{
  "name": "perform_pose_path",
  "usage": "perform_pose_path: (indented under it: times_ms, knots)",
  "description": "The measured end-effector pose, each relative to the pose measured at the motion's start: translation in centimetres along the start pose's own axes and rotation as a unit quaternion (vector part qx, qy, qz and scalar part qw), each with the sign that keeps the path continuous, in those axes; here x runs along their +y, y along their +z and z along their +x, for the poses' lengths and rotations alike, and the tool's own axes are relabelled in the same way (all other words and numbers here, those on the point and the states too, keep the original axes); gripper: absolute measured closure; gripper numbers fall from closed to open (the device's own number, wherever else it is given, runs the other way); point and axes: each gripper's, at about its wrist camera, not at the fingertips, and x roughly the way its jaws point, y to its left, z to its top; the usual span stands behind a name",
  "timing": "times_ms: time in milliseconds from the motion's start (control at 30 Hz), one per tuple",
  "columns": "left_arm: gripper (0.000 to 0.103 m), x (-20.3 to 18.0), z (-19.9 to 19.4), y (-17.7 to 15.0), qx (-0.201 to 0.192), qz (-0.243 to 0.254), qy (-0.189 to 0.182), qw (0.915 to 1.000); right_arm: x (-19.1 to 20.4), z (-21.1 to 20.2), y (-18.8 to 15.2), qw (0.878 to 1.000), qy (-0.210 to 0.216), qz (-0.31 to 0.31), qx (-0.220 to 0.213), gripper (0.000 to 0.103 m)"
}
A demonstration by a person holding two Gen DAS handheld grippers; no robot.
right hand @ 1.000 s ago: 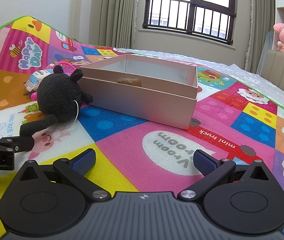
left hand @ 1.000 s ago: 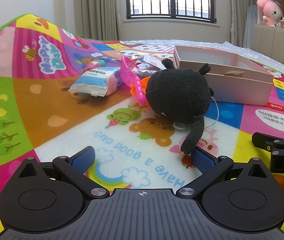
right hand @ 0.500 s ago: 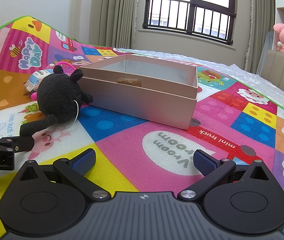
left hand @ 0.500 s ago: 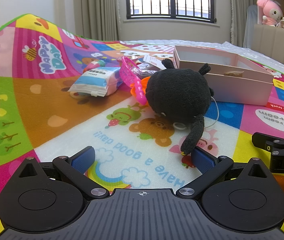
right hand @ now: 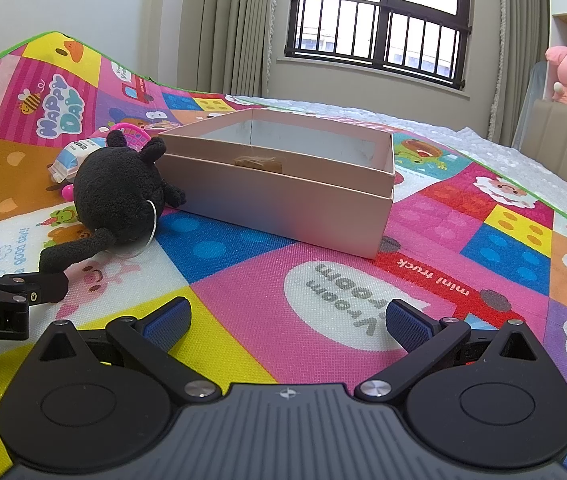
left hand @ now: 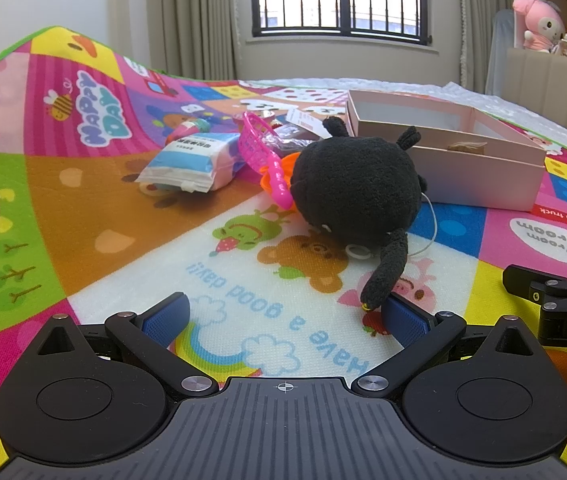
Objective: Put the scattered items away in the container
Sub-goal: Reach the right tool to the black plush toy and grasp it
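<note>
A black plush toy [left hand: 355, 188] lies on the colourful play mat, just left of the pink cardboard box [left hand: 483, 176]; both also show in the right wrist view, the plush [right hand: 117, 196] and the box [right hand: 283, 204]. A small brown item [right hand: 259, 162] lies inside the box. My left gripper [left hand: 283, 316] is open and empty, low over the mat; the plush's leg tip touches its right finger. My right gripper [right hand: 285, 318] is open and empty, in front of the box. Behind the plush lie a white-blue tissue pack [left hand: 191, 164], a pink toy basket [left hand: 259, 148] and an orange toy [left hand: 279, 176].
The right gripper's fingers [left hand: 551, 292] show at the left wrist view's right edge; the left gripper's fingers [right hand: 15, 284] show at the right wrist view's left edge. More small items [left hand: 283, 128] lie behind the basket. A beige headboard with a pink plush [left hand: 535, 24] stands far right.
</note>
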Motion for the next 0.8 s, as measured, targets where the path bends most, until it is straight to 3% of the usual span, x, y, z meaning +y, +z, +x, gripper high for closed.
perform_pose_path:
  times_ms: [133, 233, 400, 500, 633, 733, 800]
  knots:
    - [0.000, -0.2, 0.1, 0.6, 0.009, 0.013, 0.000, 0.9999, 0.5, 0.0, 0.2, 1.000, -0.008, -0.007, 0.000, 0.000]
    - [0.000, 0.2, -0.5, 1.8, 0.016, 0.014, -0.037, 0.9991, 0.8, 0.1, 0.5, 1.000, -0.019, -0.013, 0.011, 0.000]
    - [0.000, 1.1, -1.9, 5.1, -0.042, 0.060, -0.036, 0.9967, 0.6, -0.8, 0.7, 0.999, -0.013, -0.022, 0.048, 0.000]
    - [0.000, 1.5, -1.6, 7.0, -0.067, 0.082, -0.042, 0.9935, -0.6, -0.9, 0.5, 0.997, 0.021, 0.009, 0.078, 0.000]
    - [0.000, 3.2, -0.7, 7.0, -0.080, 0.035, -0.049, 0.9950, -1.5, -0.7, 0.4, 0.994, 0.044, 0.029, 0.091, 0.000]
    - [0.000, 4.9, 0.0, 6.9, -0.055, 0.011, -0.054, 0.9970, -0.6, -0.9, 0.7, 0.995, 0.031, 0.002, 0.091, 0.000]
    - [0.000, 6.1, -0.5, 7.0, -0.063, -0.010, -0.044, 0.9970, 0.5, -1.5, 1.7, 0.996, 0.042, -0.034, 0.067, 0.000]
